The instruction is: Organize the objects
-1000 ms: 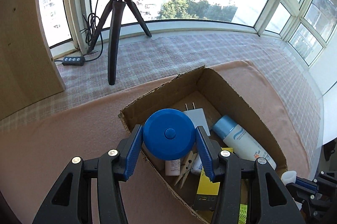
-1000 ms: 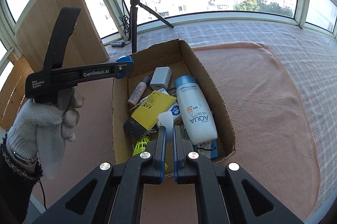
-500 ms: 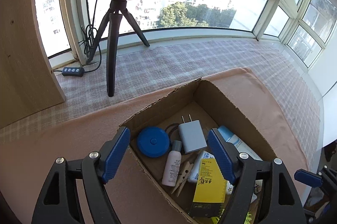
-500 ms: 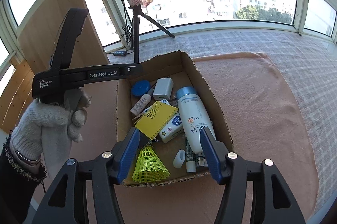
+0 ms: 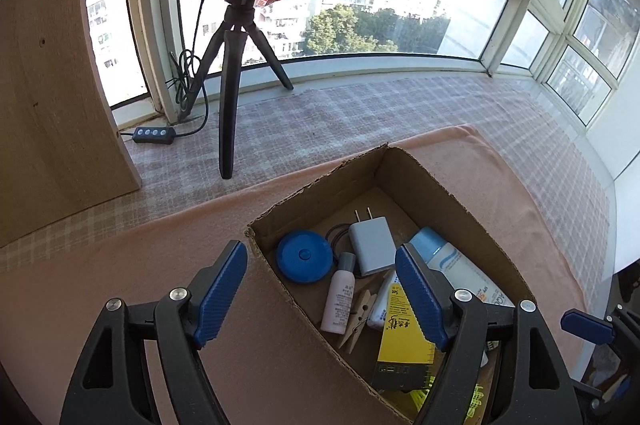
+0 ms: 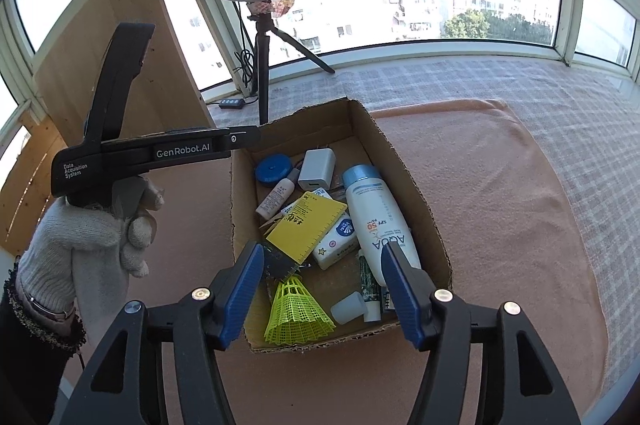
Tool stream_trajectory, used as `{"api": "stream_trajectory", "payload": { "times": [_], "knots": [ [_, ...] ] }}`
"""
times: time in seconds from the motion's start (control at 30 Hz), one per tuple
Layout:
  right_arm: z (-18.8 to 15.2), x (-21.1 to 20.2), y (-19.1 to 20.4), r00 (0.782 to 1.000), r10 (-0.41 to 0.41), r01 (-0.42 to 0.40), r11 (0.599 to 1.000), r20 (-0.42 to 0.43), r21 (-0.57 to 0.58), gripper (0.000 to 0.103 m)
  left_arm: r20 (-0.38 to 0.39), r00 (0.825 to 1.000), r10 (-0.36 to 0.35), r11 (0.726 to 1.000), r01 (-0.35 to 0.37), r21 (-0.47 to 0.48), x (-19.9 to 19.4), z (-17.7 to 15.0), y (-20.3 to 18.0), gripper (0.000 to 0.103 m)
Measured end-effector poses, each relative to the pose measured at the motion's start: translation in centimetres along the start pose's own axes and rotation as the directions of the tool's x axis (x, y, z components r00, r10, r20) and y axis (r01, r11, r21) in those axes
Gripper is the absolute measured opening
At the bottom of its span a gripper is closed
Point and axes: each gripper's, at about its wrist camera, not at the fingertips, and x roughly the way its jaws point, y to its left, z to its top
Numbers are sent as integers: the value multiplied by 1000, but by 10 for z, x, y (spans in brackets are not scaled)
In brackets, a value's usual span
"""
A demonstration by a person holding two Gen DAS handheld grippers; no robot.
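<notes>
We hold our left gripper [image 5: 320, 289] and right gripper [image 6: 322, 289] wide apart, both empty, over the cardboard box [image 6: 416, 193]. The blue round case [image 5: 305, 261] lies inside it.

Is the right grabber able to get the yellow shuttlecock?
Probably yes. The right gripper is open and empty, just above the yellow shuttlecock, which lies uncovered at the near end of the cardboard box. Only the box's low front wall is close by.

Ahead of the gripper, one brown cardboard box [image 6: 420, 201] holds one round blue tape measure [image 6: 273, 169], one white plug adapter [image 6: 317, 169], one yellow-green plastic shuttlecock [image 6: 297, 311], and two bottles: a large white blue-capped bottle [image 6: 376, 213] and a small pink bottle [image 6: 277, 199].
</notes>
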Motion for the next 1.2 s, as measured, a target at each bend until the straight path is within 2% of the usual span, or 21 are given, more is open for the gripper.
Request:
{"api": "stream_trajectory", "payload": {
  "times": [0.3,0.6,0.9,1.2],
  "knots": [
    [-5,-10,20,1000,-8,8,1000,20,3,59,30,999,15,1000,-15,19,-48,-22,15,79],
    [-13,-24,61,999,-3,4,1000,49,-18,60,67,997,31,999,-32,15,-108,-53,41,80],
    [-33,-36,115,997,35,-31,998,69,-46,62,93,994,63,998,-62,-18,-173,-105,82,82],
    [-63,-38,170,996,74,-69,994,48,-86,64,103,990,94,994,-87,-70,-230,-164,129,83]
  ]
}}
